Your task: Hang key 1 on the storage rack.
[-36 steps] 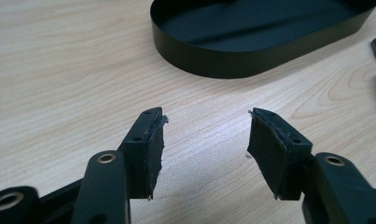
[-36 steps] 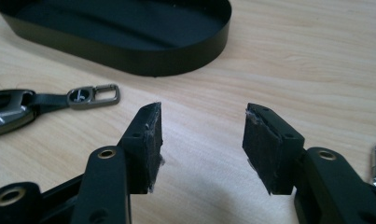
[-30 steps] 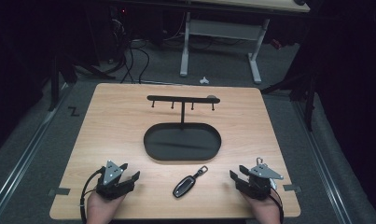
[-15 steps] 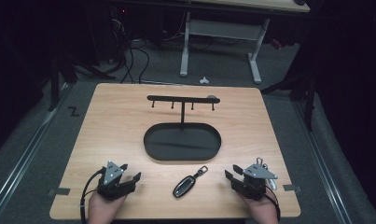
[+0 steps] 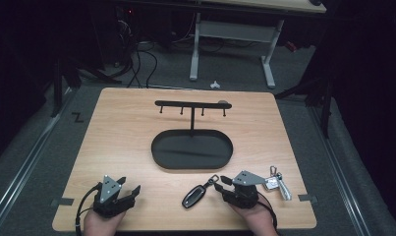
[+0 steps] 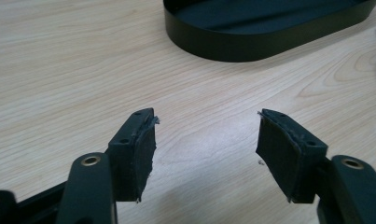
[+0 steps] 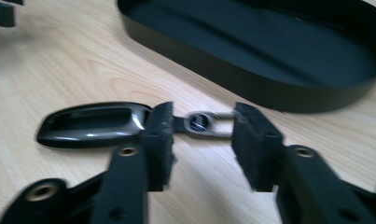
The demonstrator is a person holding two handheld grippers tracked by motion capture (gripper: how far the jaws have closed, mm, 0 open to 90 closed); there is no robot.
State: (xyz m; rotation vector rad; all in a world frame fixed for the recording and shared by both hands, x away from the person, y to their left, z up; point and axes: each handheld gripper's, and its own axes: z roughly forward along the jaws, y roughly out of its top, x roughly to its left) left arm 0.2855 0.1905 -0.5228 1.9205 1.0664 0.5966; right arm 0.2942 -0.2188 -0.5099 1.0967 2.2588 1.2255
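- Right gripper view puts the right gripper [image 7: 202,140] low over the table [image 7: 59,56], its 2 jaws apart and straddling the metal clip [image 7: 202,122] at the end of the car key fob [image 7: 94,122]; the jaws have just been closing, with the clip between them but the pads not yet pressing on it.
- High view places the fob [image 5: 194,196] flat on the wood near the front edge, just left of the right gripper [image 5: 224,183] and in front of the black oval tray [image 5: 192,164].
- Risk 1: the clip is thin and lies flat, so the pads may close above it and slide off, or nudge the fob sideways (the smooth casing would skate easily on this tabletop).
- Risk 2: a grip on the clip alone would let the fob body swing and hang, which could make it awkward to hook onto a peg of the rack [image 5: 191,104] above the tray.
- Risk 3: the tray wall sits near, so a forward lift could knock it.
- Left gripper [image 6: 204,149] rests with its jaws wide apart over bare wood, holding nothing.
- Hard to make out: the right gripper view is blurred, so whether the left pad already touches the fob's end cannot be told.
- A second bunch of keys [image 5: 276,183] lies by the right hand, partly covered by the gripper's grey plate.
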